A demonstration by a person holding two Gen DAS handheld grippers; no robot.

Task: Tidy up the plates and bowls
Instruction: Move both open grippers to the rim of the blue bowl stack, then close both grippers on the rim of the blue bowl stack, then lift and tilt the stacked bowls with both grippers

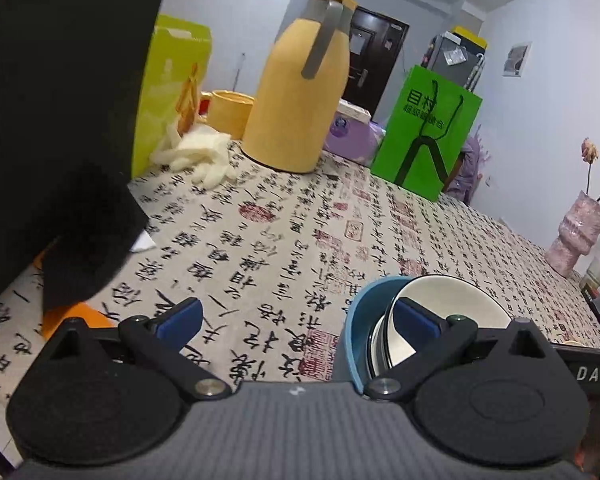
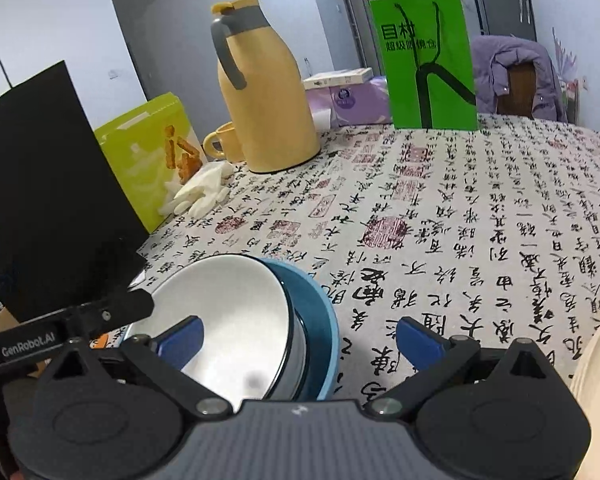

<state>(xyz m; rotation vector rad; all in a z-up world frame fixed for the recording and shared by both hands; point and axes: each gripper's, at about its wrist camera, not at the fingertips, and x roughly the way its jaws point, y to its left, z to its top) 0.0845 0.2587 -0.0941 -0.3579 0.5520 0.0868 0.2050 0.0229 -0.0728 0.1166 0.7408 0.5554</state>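
left gripper (image 1: 296,322) fingers wide, holding nothing; right gripper (image 2: 300,338) likewise wide and empty. white bowl (image 2: 220,320) nested in blue bowl (image 2: 320,320) on the cloth (image 2: 460,220), near the table's front edge, just beside a black bag (image 2: 48,184). open cloth lies between the bowls, jug (image 2: 268,96) and green bag (image 2: 428,64).

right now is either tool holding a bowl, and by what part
Nothing is held. Both the left tool and the right tool are open, beside the stacked bowls, with no finger closed on a rim.
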